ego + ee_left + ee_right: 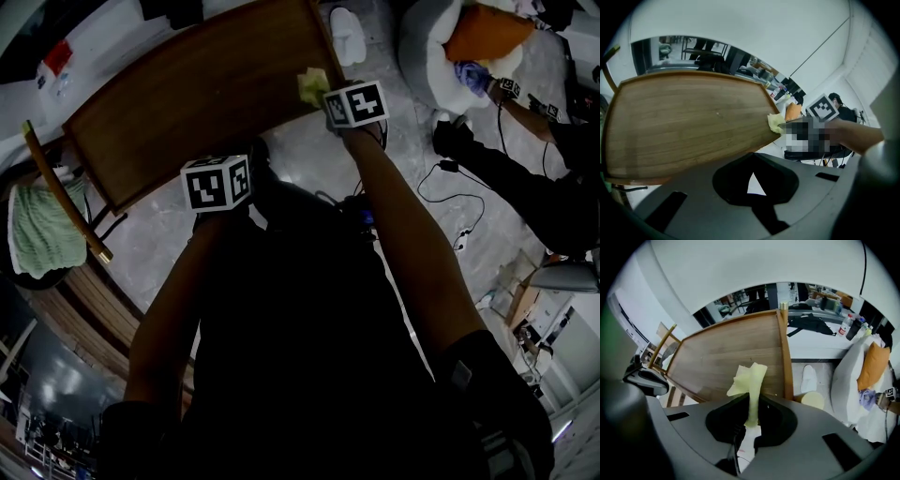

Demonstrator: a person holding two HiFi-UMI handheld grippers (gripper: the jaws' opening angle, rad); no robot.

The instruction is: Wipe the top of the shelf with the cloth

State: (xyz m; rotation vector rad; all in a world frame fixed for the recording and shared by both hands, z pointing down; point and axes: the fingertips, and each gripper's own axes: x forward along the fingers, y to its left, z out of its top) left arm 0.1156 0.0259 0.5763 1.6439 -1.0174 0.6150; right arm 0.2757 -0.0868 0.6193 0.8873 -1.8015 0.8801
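The right gripper (750,420) is seen clamped on the cloth (749,380): a pale yellow strip is pinched between its jaws, and the loose end stands up and fans out above them. The cloth is held at the near right edge of the wooden shelf top (726,357). In the head view it is seen just over that edge, and in the left gripper view it touches the board's right end. Most of the shelf top is bare wood with a raised rim along its sides. The left gripper (752,187) is held off the near edge of the shelf, above the pale floor and apart from the cloth. Its jaws are together with nothing between them, and only a small triangle of floor is seen through the gap above their tips. A green towel (42,230) is draped over a rail to the left of the shelf. A white slipper (808,378) is seen on the floor past the shelf's right side, and an orange cushion (872,364) against white bedding further right.
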